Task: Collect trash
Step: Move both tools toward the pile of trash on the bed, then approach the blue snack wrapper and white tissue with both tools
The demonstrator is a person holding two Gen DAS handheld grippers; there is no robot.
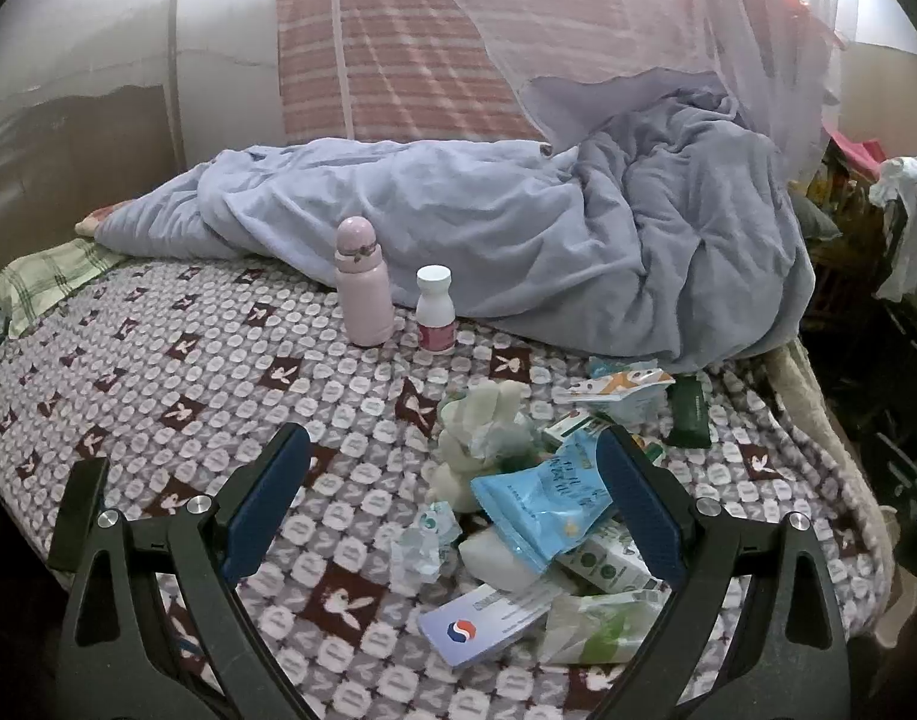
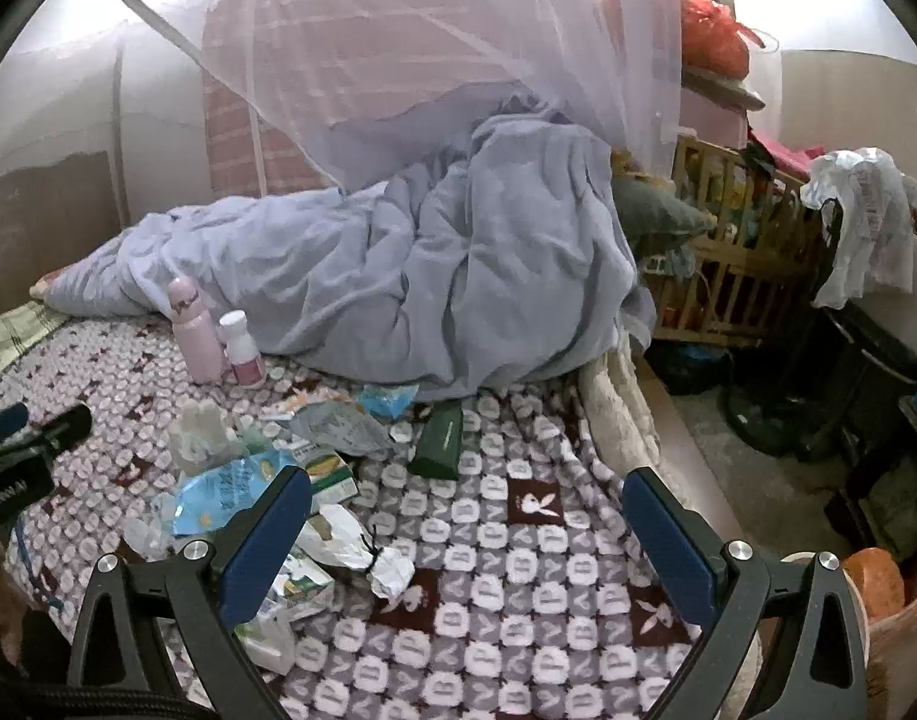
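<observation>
Both grippers hang over the bed with jaws spread wide and empty, the left gripper above the trash pile, the right gripper just beside it over the patterned blanket. Farther back stand a pink bottle and a white bottle, then a crumpled blue duvet.

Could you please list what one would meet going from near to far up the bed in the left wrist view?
White card with a red-and-blue logo → light blue snack pouch → white plush toy → white pill bottle → pink flask → rumpled lavender duvet.
</observation>
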